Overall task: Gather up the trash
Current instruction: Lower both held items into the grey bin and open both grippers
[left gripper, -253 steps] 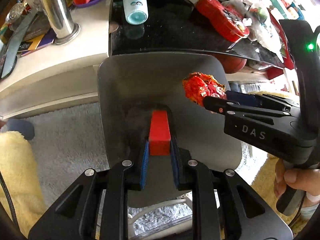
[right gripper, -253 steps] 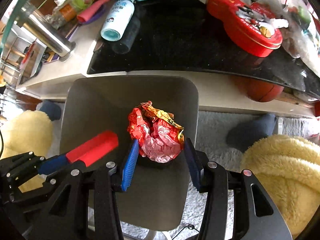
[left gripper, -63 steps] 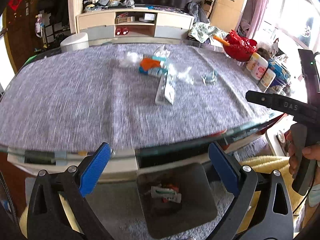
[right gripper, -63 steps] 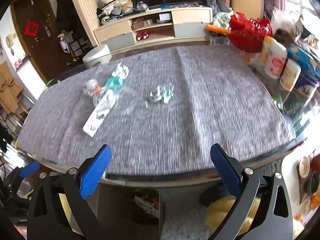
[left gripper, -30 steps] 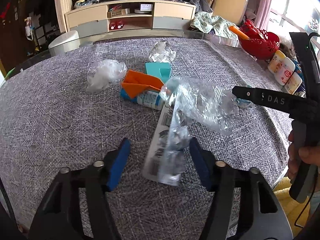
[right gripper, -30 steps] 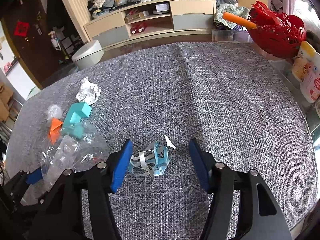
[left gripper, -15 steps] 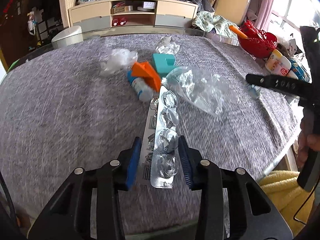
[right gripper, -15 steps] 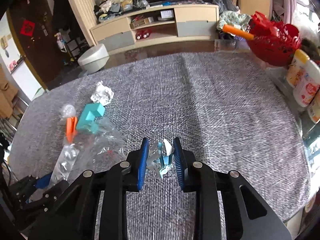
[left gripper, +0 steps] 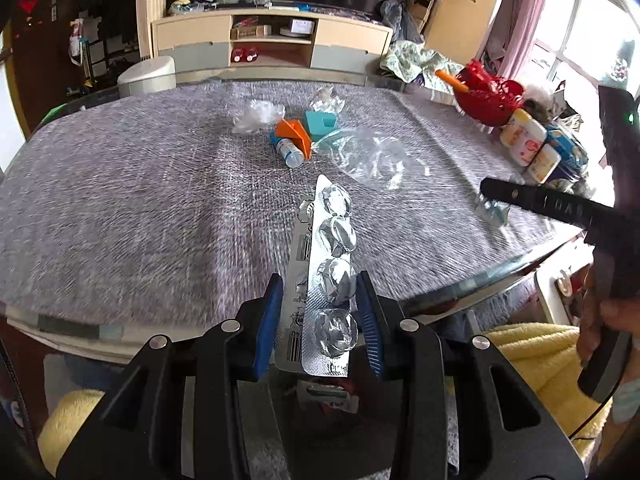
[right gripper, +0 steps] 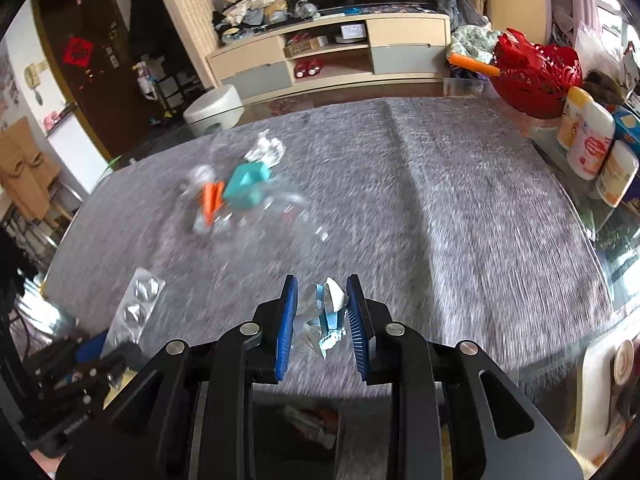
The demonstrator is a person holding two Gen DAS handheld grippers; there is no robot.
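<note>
The left tool (left gripper: 318, 312) is pinching a foil blister pack (left gripper: 326, 280) by its near end, and the right tool (right gripper: 322, 320) is pinching a crumpled blue-and-white wrapper (right gripper: 324, 320), both over the bench's near edge. Judged best: keeping both grips firm until above the grey bin (left gripper: 360, 440) below.

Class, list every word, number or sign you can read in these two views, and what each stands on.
"40": beside the barcode on the blister pack held in the left tongs.
Lettering on the right tongs, which hold a paper scrap: too blurred.
Red door sign and bottle labels: too small to read.
</note>
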